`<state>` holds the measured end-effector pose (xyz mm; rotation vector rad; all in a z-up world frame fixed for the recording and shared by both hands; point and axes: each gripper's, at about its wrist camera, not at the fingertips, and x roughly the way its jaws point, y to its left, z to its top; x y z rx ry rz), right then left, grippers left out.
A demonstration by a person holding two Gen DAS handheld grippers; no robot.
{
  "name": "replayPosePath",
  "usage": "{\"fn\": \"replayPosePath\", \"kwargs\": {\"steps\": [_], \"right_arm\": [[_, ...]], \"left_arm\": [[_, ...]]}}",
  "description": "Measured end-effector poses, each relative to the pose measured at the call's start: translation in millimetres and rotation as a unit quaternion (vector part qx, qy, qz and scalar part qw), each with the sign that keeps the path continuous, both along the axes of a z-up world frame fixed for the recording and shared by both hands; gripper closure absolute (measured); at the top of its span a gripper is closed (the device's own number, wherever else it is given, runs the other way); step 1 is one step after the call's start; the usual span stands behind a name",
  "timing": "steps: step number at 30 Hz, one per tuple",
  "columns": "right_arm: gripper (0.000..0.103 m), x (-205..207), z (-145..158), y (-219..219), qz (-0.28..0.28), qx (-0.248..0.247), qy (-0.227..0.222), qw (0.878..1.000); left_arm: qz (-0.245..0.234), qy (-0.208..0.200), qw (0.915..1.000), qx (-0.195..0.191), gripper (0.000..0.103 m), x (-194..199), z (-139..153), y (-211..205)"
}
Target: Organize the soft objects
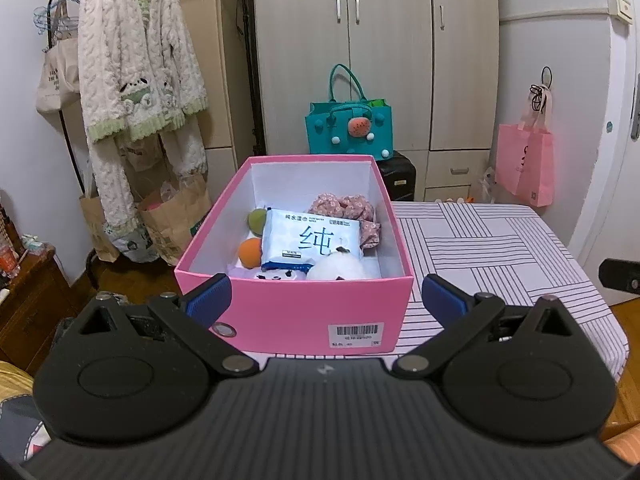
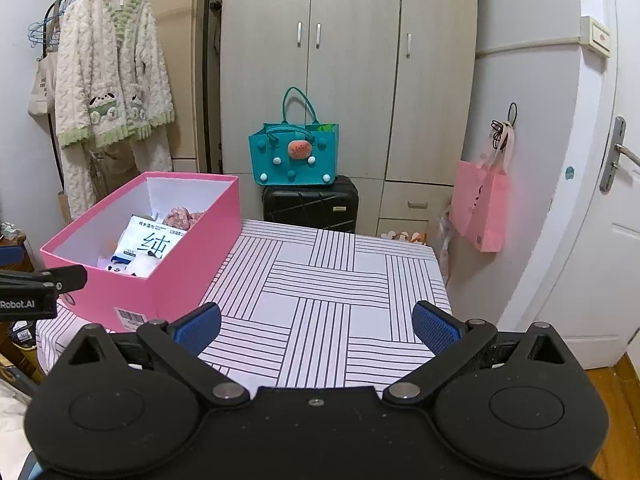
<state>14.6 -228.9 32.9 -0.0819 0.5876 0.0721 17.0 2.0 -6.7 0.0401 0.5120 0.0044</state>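
Bedroom table under a striped cloth [image 2: 320, 280], with a pink box [image 1: 296, 312] of soft things ahead of two idle grippers.

Left gripper [image 1: 326, 298] hangs with fingers spread wide and nothing between them, just short of the box's near wall. Inside the box, ahead of it, lie a wet-wipes pack [image 1: 308, 240], a floral scrunchie [image 1: 348, 208], a green ball [image 1: 257, 220], an orange ball [image 1: 249, 252] and a white plush [image 1: 340, 266]. Right gripper [image 2: 316, 322] is likewise spread and empty over bare cloth, the box off to its left.

Striped table [image 2: 332, 280], pink box [image 2: 180, 276] on its left side
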Motion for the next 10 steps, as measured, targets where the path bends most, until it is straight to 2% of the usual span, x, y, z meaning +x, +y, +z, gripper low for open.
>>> {"fn": "replayPosePath", "kwargs": {"steps": [10], "right_arm": [[0.000,4.5,-3.1,-1.9,0.001,-0.002,0.004,1.000]], "left_arm": [[-0.008,0.002,1.0000,0.000,0.000,0.0,-2.5,-1.3]]}}
